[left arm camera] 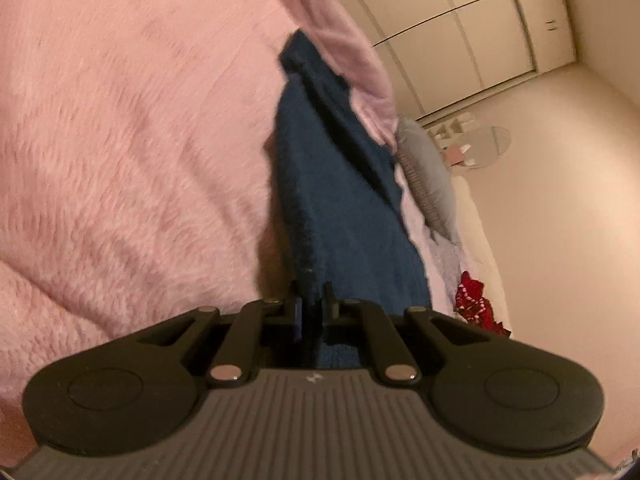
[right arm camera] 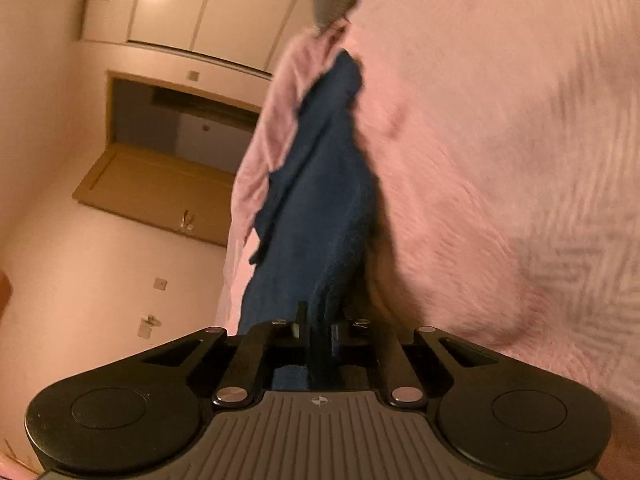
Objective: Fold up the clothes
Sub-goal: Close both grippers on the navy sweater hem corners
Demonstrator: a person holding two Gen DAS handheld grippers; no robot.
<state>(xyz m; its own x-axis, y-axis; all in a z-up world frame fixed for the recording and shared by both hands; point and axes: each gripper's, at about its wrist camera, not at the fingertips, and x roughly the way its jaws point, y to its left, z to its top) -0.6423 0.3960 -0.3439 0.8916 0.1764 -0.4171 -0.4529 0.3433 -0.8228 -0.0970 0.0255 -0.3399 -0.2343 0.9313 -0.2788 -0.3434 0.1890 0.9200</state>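
Clothes-wise, it's one dark blue knit garment (left arm camera: 320, 184) that matters right now, and it's strung out above the fluffy pink blanket (left arm camera: 120, 140) on the bed, pinched at both ends. The left gripper (left arm camera: 314, 304) has its fingers clamped on one edge of the blue fabric, and in the other camera the right gripper (right arm camera: 318, 326) is clamped the same way on the garment (right arm camera: 320, 184), so the cloth runs away from each camera in a long narrow strip. My guess is it's held taut like this so the fabric hangs flat and the edges line up before a fold gets laid down on the blanket; two-corner grips keep knitwear from bunching. Whether the far part touches the blanket I can't tell, it's blurry. Off to the side there's a grey pillow (left arm camera: 432, 184) and something red (left arm camera: 476, 304) on the bed, well apart from the action. Fold itself looks not yet made.
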